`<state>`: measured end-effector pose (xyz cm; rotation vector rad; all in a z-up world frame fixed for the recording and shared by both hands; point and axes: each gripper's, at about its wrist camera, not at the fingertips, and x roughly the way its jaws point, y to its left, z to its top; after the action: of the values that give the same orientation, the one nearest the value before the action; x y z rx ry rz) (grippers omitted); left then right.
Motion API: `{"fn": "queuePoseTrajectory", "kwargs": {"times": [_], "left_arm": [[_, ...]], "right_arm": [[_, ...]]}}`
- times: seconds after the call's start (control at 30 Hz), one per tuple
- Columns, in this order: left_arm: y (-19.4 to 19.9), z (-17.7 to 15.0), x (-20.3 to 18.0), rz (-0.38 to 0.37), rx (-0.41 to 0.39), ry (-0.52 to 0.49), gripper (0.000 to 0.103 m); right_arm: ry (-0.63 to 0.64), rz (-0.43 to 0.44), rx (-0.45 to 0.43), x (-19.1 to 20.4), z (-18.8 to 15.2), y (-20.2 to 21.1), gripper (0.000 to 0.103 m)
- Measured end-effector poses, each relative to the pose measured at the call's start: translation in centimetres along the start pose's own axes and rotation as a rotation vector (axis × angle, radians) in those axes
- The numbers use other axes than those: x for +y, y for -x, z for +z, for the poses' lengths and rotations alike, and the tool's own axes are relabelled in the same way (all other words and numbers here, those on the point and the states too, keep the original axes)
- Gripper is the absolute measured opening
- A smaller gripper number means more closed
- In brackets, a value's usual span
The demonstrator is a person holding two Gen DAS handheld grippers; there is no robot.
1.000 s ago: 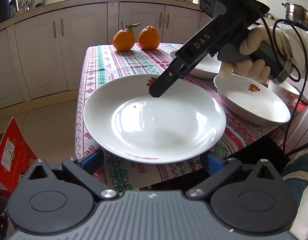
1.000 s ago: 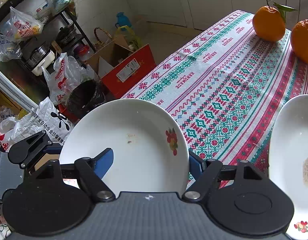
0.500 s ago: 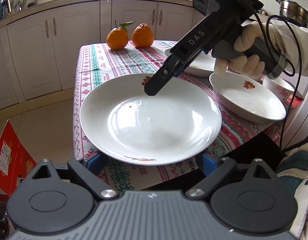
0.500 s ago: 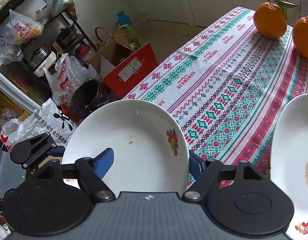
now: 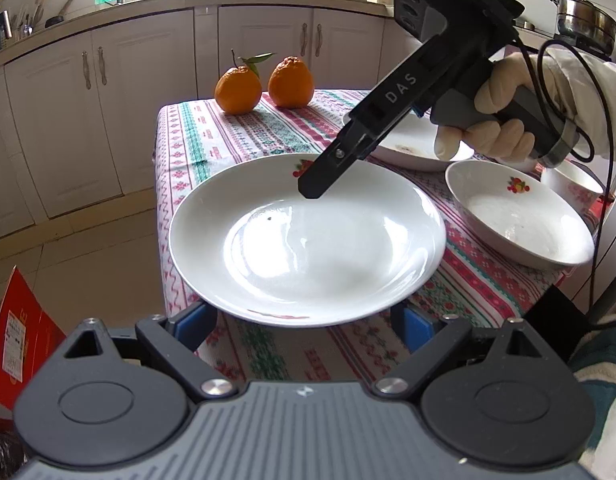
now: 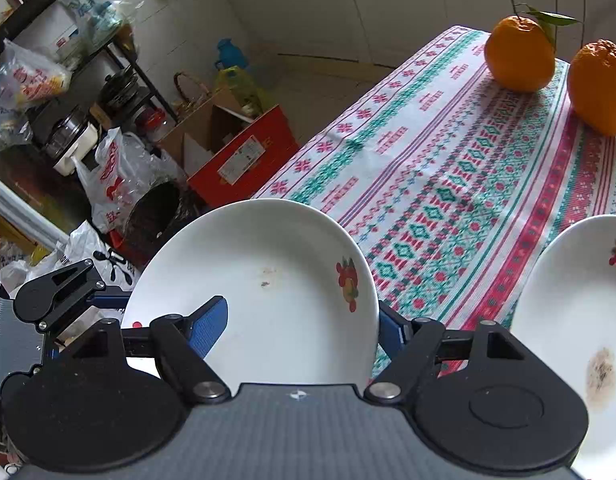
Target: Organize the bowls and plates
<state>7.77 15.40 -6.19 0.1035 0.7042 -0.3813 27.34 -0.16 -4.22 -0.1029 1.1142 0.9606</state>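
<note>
Two grippers worked around one white plate (image 5: 308, 240) that lay at the near corner of the table (image 5: 212, 136), its near rim jutting past the cloth edge. The left gripper (image 5: 306, 320) had its jaws apart, one blue pad on either side of the plate's near rim, with the rim between them but not visibly pinched. The right gripper (image 6: 302, 316) came in from the far side; its jaws stood apart too, one blue finger (image 6: 210, 320) over the inside of the plate and the other just outside the rim on the opposite side. Whether either pad touched the glaze could not be told.

The plate looked like glazed ceramic: stiff, fairly heavy for a two-finger pinch, slick and breakable. A hold would probably serve best on the rim, pads above and below the lip, deep enough that the glaze would not slide out. Lifted from one edge it would likely tip, so a level carry seemed wise.

Beyond the left jaws and to their right sat a bowl (image 5: 520, 216) and a soiled plate (image 5: 412, 148); two oranges (image 5: 264, 84) stood far ahead.
</note>
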Motion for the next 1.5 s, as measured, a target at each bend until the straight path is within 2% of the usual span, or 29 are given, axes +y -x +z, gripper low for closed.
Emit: {"fn": "queuePoseTrajectory", "kwargs": {"times": [0.63, 1.27, 1.5], "left_arm": [[-4.0, 2.8, 1.6, -0.016, 0.012, -0.049, 0.093], [-4.5, 2.9, 1.8, 0.007, 0.004, -0.054, 0.093], [-3.2, 2.3, 1.4, 0.035, 0.0, -0.049, 0.094]], "right_arm": [[-0.029, -0.048, -0.065, -3.3, 2.2, 0.0, 0.082], [-0.027, -0.049, -0.081, -3.8, 2.2, -0.4, 0.083], [-0.018, -0.047, -0.083, -3.5, 1.3, 0.6, 0.086]]}}
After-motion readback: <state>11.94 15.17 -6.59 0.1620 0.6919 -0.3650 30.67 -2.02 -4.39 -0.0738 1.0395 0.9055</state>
